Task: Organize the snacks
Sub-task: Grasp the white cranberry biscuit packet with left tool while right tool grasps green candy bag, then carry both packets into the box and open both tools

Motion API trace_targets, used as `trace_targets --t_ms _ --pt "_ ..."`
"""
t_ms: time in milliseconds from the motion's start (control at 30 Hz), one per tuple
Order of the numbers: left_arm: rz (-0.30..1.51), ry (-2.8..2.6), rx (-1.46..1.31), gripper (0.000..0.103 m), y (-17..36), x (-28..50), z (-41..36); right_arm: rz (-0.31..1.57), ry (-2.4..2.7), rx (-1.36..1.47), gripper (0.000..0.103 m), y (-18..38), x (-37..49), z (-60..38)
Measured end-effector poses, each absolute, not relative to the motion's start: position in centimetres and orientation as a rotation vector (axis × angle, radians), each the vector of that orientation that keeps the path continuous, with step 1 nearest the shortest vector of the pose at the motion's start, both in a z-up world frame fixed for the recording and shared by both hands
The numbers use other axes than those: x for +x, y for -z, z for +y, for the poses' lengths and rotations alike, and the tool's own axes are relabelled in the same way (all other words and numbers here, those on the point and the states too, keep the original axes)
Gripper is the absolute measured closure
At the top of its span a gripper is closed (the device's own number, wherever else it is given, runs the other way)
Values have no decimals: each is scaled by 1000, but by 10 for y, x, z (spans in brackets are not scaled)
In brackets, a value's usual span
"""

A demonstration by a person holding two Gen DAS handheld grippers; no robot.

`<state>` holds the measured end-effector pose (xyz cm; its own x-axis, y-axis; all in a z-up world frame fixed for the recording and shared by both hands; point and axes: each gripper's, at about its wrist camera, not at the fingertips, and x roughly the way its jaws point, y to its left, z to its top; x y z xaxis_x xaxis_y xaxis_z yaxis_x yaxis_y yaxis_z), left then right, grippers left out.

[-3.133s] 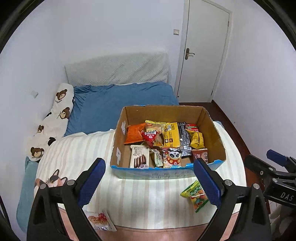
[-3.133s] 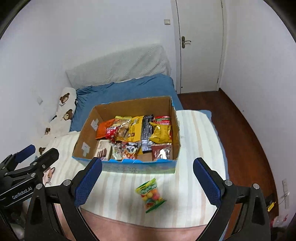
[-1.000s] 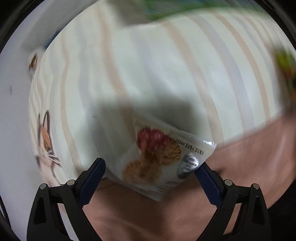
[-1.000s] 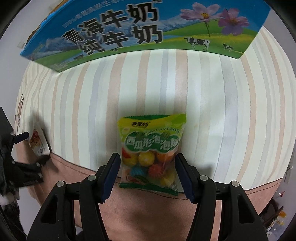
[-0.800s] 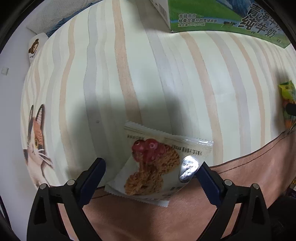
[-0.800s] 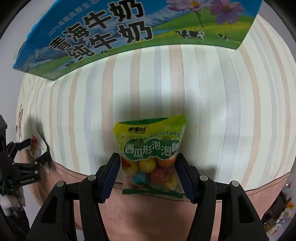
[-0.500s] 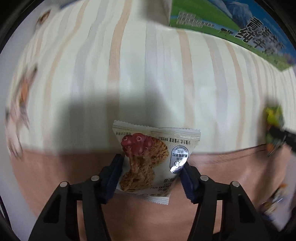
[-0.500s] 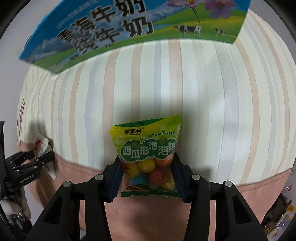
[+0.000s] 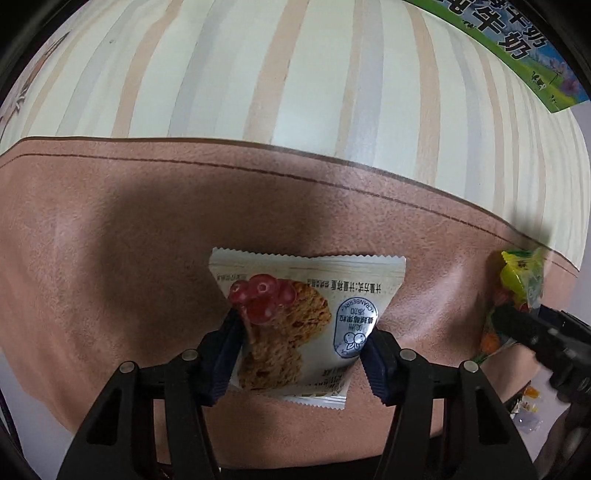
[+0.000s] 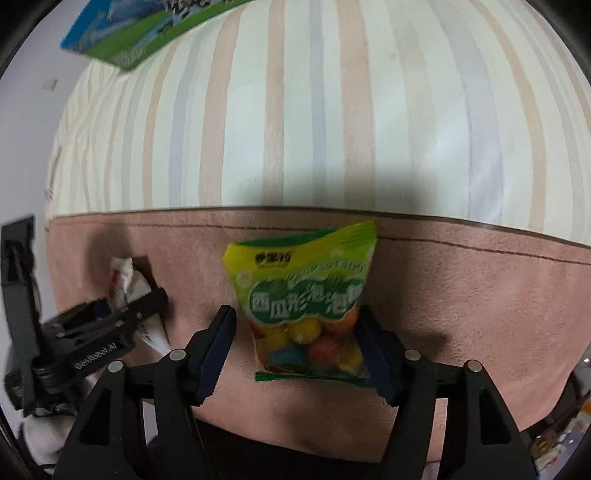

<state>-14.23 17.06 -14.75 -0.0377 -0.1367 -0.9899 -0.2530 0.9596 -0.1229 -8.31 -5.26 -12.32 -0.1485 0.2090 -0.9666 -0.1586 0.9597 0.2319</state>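
Observation:
My left gripper (image 9: 301,354) is shut on a white cranberry cookie packet (image 9: 295,325) and holds it lifted over the bed's pinkish-brown front edge. My right gripper (image 10: 299,350) is shut on a green bag of coloured gum balls (image 10: 306,302), also lifted off the bed. The right gripper and its green bag (image 9: 517,291) show at the right of the left wrist view. The left gripper with its white packet (image 10: 127,280) shows at the left of the right wrist view. The snack box shows only as a printed corner, in the left wrist view (image 9: 528,48) and in the right wrist view (image 10: 147,33).
The striped blanket (image 10: 314,110) covers the bed beyond both grippers. The bed's pinkish-brown side panel (image 9: 147,221) runs across below it. A cat print shows at the blanket's left edge (image 9: 14,99).
Both grippers have closed on their packets, lifted them off the blanket and drawn back toward the bed's front edge. The box has slid to the top corners of both views.

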Motion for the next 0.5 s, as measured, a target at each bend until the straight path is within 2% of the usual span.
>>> trace_targets --t_ms 67,100,133,300,500 --pt "1590 -98 -318 51 141 -141 163 1668 -305 -17 39 128 -88 -46" --pt "1580 -95 -324 57 120 -138 165 1652 -286 -64 48 128 -89 -43" --pt "1572 -91 -327 58 116 -137 164 1638 -283 -85 50 128 -91 -41" --pt "1519 -52 -356 58 86 -122 158 1579 -328 -23 52 101 -85 -48" --pt "1387 42 -417 58 7 -79 146 1469 -388 85 52 38 -51 -58"
